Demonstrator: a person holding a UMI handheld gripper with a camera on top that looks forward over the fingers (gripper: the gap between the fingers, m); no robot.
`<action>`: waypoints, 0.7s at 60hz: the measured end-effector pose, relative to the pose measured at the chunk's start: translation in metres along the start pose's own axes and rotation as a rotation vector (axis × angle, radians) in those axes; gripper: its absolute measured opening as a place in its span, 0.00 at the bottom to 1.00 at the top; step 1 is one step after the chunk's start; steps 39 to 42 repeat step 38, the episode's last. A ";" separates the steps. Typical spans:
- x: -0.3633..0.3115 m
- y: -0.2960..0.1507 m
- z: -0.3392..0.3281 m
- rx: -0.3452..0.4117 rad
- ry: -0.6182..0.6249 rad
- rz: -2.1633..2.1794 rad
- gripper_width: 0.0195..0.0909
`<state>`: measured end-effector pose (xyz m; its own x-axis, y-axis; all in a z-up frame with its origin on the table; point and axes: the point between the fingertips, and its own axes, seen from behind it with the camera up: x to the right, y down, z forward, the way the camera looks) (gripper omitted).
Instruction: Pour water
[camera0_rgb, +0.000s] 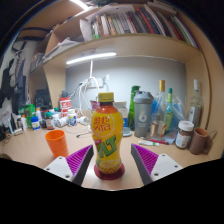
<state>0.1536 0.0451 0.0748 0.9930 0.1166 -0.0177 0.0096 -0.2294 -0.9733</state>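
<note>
A yellow juice bottle (107, 135) with a red cap stands upright on a dark red coaster (109, 172) on the wooden desk (30, 160). It stands between my gripper's (111, 160) purple-padded fingers (82, 160), with a gap at either side, so the gripper is open and the bottle rests on its own base. An orange cup (57, 142) stands on the desk just left of the left finger, upright and apart from the bottle.
Behind the bottle to the right are a green bottle (133, 105), a grey tumbler (143, 113), clear bottles (161, 105), a jar (184, 133) and a brown mug (201, 140). Small clutter (45, 118) fills the back left. A bookshelf (130, 25) hangs overhead.
</note>
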 end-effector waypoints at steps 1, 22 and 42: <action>0.001 0.001 -0.005 -0.002 0.003 0.005 0.90; 0.005 0.010 -0.154 0.033 0.005 0.143 0.90; 0.023 0.022 -0.222 0.083 0.044 0.206 0.90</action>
